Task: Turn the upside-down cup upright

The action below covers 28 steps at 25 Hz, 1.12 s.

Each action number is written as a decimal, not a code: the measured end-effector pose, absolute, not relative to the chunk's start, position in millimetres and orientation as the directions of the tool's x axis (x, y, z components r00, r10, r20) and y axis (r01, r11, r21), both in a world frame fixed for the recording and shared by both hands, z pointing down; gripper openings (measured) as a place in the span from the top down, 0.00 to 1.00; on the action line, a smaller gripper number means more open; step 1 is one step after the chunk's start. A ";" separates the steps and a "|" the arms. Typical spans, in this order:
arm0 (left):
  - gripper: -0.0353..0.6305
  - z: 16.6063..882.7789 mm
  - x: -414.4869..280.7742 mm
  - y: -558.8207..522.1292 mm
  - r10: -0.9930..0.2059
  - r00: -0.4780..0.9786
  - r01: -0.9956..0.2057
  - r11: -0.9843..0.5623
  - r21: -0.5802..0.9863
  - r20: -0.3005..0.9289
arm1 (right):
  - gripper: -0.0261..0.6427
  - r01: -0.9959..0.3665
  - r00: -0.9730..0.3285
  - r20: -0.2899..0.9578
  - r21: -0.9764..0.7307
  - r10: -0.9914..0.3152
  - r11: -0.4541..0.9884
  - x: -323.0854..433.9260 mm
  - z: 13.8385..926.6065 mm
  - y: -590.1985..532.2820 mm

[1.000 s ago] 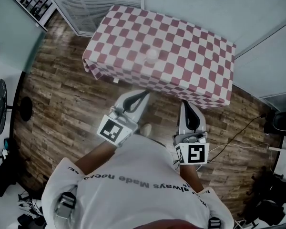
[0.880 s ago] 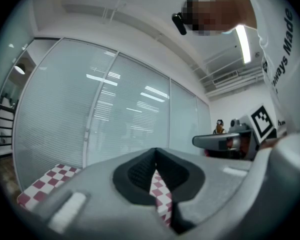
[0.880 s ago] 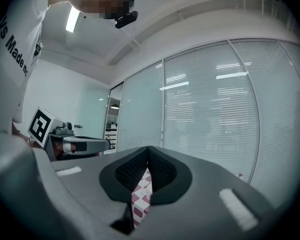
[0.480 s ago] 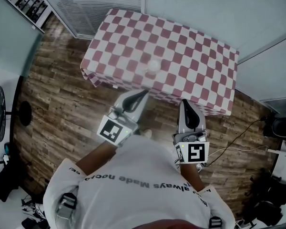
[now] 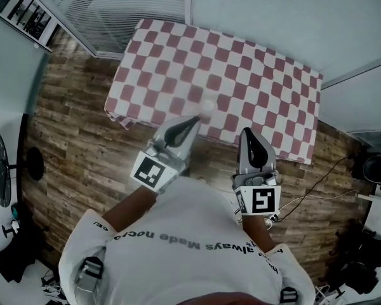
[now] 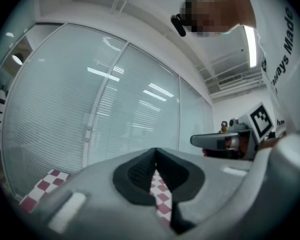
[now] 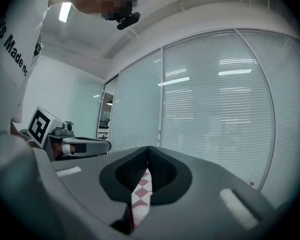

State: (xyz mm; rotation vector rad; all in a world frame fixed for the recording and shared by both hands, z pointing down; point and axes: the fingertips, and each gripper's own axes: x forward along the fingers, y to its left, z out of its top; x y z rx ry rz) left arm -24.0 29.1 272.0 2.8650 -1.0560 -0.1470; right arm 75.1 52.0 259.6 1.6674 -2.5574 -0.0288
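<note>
A: Where does the cup (image 5: 207,108) sit?

B: On the table (image 5: 267,75) with the checked cloth, close to the table's near edge and about midway along it. From the head view it is only a small pale round spot.

A: Which way does it point?

B: It is too small to read. Going by the task, I judge it stands mouth down on the table with its base up, so its long axis runs straight up from the tabletop. The round outline seen from above fits that.

A: And the grippers?

B: The left gripper (image 5: 192,121) has its jaws pressed together with nothing between them. The right gripper (image 5: 246,133) is the same, closed and empty. Both point level toward the table. The left tip reaches the table's near edge, just beside the cup in the head view, and the right tip sits just short of that edge.

A: What could go wrong?

B: With the jaws closed, a push forward would bump the cup instead of gripping it. So near the table's edge, a light cup could tip, roll and drop to the floor. A low tip could also snag the cloth hanging over the table's edge and drag the cup along. The jaws need to spread before they reach it.
</note>
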 end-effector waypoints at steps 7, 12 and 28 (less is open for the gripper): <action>0.94 269.0 -35.1 -30.0 -0.616 0.784 -0.608 -0.786 0.113 -0.069 | 0.96 -0.923 -0.375 0.072 0.071 -0.924 0.379 57.1 259.7 -7.5; 0.94 269.4 -47.6 -58.4 -0.608 0.790 -0.599 -0.793 0.113 -0.079 | 0.96 -0.927 -0.363 0.068 0.079 -0.929 0.368 45.6 259.6 -34.8; 0.94 281.0 -44.2 -82.9 -0.602 0.797 -0.595 -0.797 0.099 -0.056 | 0.96 -0.929 -0.356 0.073 0.077 -0.932 0.361 48.9 268.4 -58.1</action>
